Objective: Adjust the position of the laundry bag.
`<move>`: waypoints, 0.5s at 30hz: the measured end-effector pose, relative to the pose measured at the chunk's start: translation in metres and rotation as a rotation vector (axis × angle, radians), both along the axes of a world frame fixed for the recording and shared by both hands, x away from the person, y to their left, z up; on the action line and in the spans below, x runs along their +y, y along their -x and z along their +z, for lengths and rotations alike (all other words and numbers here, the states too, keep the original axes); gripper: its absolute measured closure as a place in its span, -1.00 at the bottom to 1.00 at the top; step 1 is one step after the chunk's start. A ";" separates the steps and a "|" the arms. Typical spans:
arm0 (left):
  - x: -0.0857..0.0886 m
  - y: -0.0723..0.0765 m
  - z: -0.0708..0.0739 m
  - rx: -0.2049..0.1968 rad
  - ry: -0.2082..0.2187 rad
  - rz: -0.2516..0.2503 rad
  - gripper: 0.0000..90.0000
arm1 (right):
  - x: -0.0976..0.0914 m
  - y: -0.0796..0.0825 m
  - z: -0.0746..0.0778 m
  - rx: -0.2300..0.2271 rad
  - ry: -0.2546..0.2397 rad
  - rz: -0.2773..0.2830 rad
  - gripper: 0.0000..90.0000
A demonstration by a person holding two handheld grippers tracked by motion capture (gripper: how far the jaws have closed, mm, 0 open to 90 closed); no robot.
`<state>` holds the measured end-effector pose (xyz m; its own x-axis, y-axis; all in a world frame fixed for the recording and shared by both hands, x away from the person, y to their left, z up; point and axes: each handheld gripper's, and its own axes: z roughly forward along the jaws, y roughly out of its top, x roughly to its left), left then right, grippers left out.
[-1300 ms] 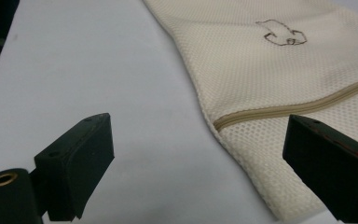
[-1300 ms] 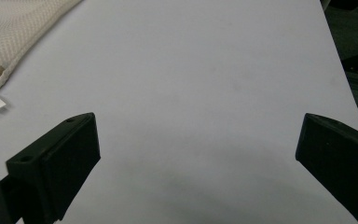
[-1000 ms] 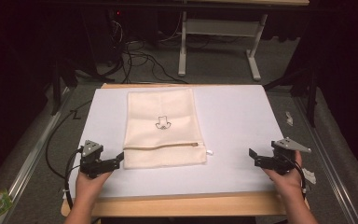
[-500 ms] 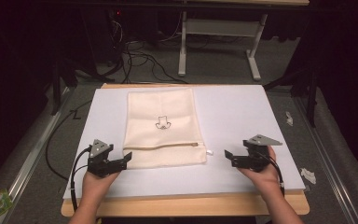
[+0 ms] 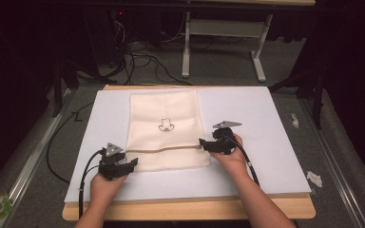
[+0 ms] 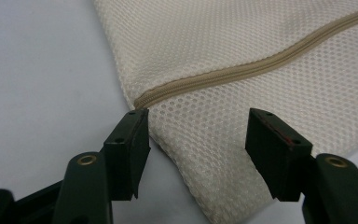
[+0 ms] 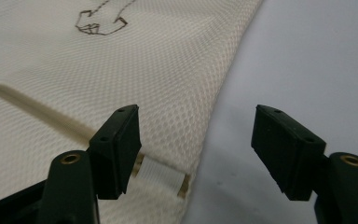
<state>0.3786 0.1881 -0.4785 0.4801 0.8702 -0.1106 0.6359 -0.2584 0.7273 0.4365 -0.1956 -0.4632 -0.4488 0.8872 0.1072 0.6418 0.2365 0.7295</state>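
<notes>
Cream mesh bag [image 5: 165, 128] lies flat on the white sheet [image 5: 256, 118] covering the table [image 5: 190, 209], left of centre, with a small dark print [image 5: 166, 124] on its upper half and a tan zipper [image 5: 164, 149] running across near its lower end. Left tool [image 5: 126, 166] sits at the bag's lower left corner, jaws apart; in the left gripper view the corner of the bag [image 6: 242, 93] and the zipper end [image 6: 142, 99] lie between and just ahead of the jaws, nothing clamped. Right tool [image 5: 203, 143] is at the bag's right edge by the zipper, jaws apart; right gripper view shows the bag edge [image 7: 168, 70] and a white zipper tab [image 7: 161, 176] between them. Hands [image 5: 105, 185] hold both tools. Cables [image 5: 138, 54] lie on the floor beyond the table.
</notes>
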 end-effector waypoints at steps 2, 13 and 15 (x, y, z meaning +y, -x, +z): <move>-0.001 0.000 -0.002 -0.001 -0.015 -0.003 -0.02 | 0.005 -0.012 -0.007 0.046 -0.012 -0.016 -0.25; -0.001 0.003 -0.001 -0.015 -0.039 -0.049 0.89 | 0.022 -0.007 -0.009 0.027 0.098 0.035 0.91; -0.003 0.005 0.000 -0.021 -0.054 -0.057 0.91 | 0.020 -0.005 -0.008 0.036 0.089 0.041 0.94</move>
